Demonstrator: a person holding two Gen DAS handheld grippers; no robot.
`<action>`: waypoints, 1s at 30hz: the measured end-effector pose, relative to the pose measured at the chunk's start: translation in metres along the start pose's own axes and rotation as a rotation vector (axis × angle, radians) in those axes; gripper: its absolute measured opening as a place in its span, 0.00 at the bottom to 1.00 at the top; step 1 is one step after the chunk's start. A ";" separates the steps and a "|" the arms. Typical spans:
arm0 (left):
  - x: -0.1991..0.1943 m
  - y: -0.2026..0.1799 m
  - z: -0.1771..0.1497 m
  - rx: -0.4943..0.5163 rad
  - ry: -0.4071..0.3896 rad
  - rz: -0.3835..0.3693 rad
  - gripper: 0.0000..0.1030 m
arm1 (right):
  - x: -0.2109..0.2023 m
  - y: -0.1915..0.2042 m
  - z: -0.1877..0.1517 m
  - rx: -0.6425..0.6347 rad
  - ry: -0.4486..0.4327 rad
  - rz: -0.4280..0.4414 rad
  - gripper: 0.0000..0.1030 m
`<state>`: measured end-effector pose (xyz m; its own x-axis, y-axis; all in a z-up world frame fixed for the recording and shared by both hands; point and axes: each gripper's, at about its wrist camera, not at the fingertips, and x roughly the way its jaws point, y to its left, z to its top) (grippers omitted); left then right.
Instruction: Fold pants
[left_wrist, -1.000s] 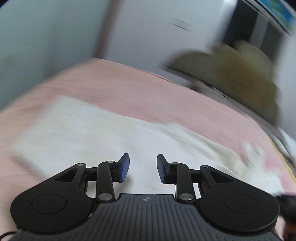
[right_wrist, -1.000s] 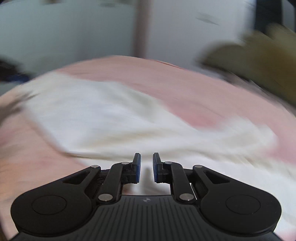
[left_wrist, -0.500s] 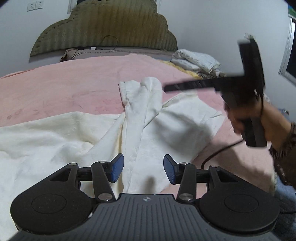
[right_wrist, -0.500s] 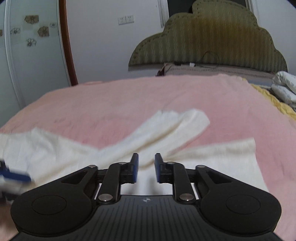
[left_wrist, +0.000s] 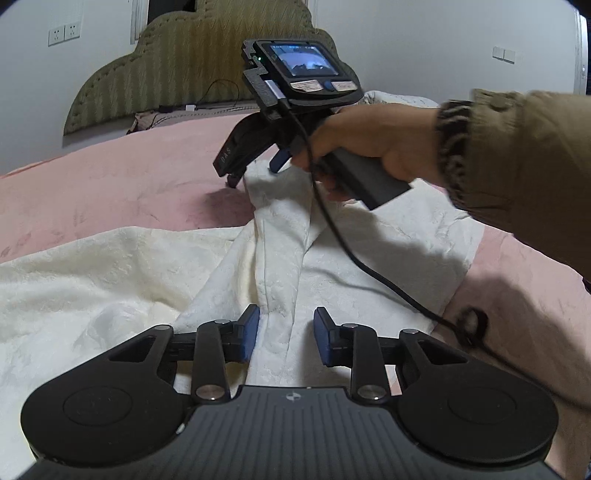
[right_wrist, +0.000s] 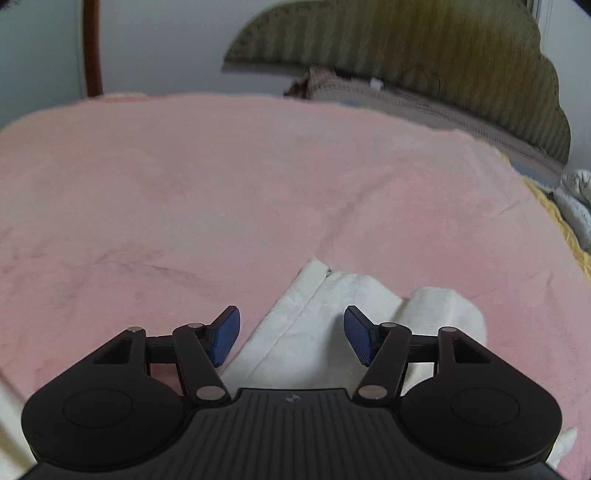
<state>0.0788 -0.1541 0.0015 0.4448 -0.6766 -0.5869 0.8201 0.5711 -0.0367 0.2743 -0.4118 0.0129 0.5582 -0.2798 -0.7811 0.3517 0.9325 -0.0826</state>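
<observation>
Two grippers over white pants (left_wrist: 280, 258) spread on a pink bed (right_wrist: 221, 184).
Left gripper (left_wrist: 285, 338): jaws part open, just narrowed, straddling a raised fold of cloth without pressing it. Right gripper (right_wrist: 291, 336): jaws wide, just opened from nearly shut, empty, hovering above the pants' far end (right_wrist: 332, 295); half a second ago it hung farther back, over the legs. Seen from the left wrist, a hand (left_wrist: 373, 144) in a tan sleeve (left_wrist: 524, 162) now holds the right gripper at that end, its cable (left_wrist: 369, 266) trailing across the cloth. Beyond stands an olive headboard (right_wrist: 424, 48).
</observation>
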 end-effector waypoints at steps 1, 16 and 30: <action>0.001 0.000 0.000 0.004 -0.006 0.000 0.35 | 0.002 -0.004 0.002 0.036 -0.003 0.010 0.60; 0.005 -0.006 0.006 0.029 -0.016 0.062 0.37 | -0.087 -0.110 -0.054 0.562 -0.283 0.242 0.12; 0.018 -0.035 0.016 0.158 0.018 0.215 0.22 | -0.112 -0.214 -0.176 0.909 -0.274 0.346 0.15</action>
<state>0.0641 -0.1932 0.0048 0.6097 -0.5385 -0.5816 0.7540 0.6203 0.2161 0.0042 -0.5393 0.0094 0.8511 -0.1762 -0.4946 0.5134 0.4765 0.7137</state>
